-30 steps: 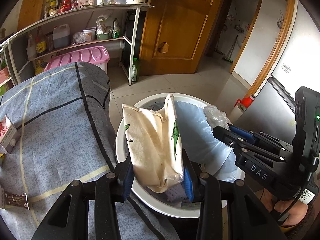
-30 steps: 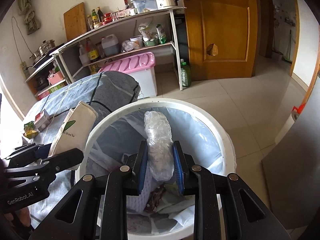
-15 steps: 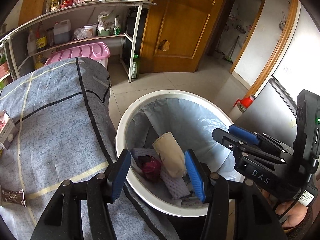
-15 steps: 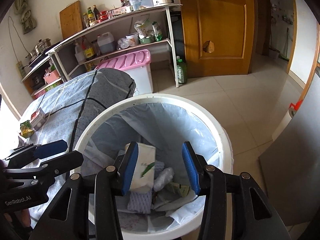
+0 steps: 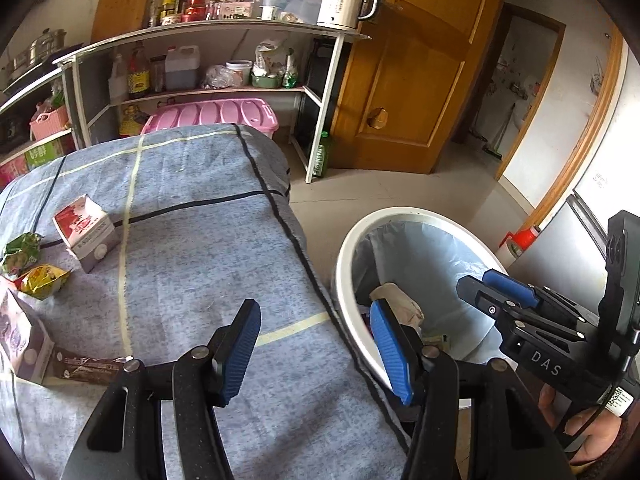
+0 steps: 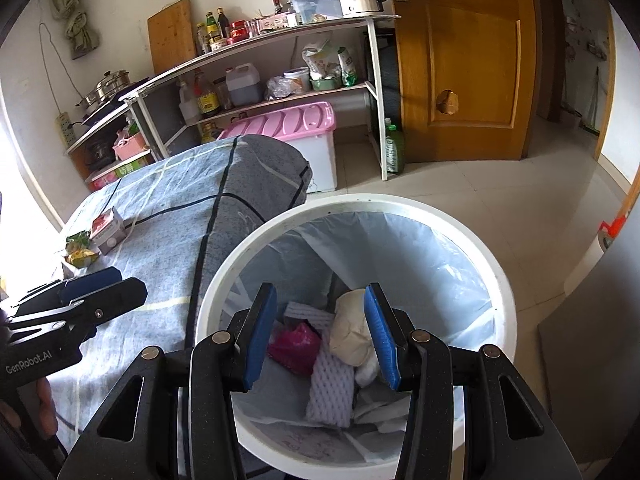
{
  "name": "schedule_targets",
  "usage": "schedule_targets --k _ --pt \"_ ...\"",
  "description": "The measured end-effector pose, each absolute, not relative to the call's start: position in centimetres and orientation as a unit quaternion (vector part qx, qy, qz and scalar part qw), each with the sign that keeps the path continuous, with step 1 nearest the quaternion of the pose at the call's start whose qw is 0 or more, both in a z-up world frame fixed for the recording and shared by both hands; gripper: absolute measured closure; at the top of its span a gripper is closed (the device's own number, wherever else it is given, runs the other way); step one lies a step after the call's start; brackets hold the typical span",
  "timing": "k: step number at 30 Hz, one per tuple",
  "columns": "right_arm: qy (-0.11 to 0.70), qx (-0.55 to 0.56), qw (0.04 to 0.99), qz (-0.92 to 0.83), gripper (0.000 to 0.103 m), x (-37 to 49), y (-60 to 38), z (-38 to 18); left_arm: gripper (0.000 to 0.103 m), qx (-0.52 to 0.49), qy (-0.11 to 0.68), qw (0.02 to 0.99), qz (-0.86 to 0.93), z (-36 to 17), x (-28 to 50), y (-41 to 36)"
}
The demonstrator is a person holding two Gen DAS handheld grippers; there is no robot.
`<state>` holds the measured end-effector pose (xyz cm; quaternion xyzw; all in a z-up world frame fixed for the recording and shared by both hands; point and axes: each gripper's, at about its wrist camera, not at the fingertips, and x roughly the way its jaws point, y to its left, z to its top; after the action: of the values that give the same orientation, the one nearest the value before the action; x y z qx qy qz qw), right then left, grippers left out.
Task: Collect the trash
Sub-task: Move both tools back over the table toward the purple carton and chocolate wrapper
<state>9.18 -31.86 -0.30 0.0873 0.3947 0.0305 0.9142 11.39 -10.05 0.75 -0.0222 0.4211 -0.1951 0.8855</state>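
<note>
A white trash bin (image 6: 472,240) with a blue liner stands beside the cloth-covered table (image 5: 192,240). It holds a cream bag (image 6: 350,332), white foam netting (image 6: 332,392) and a pink wrapper (image 6: 294,342). My right gripper (image 6: 322,334) is open and empty above the bin. My left gripper (image 5: 314,350) is open and empty over the table's edge beside the bin (image 5: 348,256). On the table lie a red and white carton (image 5: 84,236), green and yellow snack bags (image 5: 38,278), a brown bar wrapper (image 5: 86,368) and a purple carton (image 5: 18,340).
Shelves (image 5: 208,40) with bottles and a kettle (image 5: 344,0) stand behind the table. A pink-lidded box (image 5: 216,114) sits under them. A wooden door (image 5: 408,68) is behind the bin. A grey cabinet (image 5: 560,240) stands at the right.
Both grippers opened and dropped the cream bag and the plastic wrap into the bin. My left gripper then swung left, from over the bin to over the table.
</note>
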Motion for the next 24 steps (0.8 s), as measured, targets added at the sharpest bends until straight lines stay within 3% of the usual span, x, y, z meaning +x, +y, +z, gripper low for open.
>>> schedule_targets --k 24 --pt "0.391 0.042 0.909 0.135 0.056 10.8 -20.9 0.4 0.045 -0.074 0.412 0.906 -0.064 0.8 10.0 3.7"
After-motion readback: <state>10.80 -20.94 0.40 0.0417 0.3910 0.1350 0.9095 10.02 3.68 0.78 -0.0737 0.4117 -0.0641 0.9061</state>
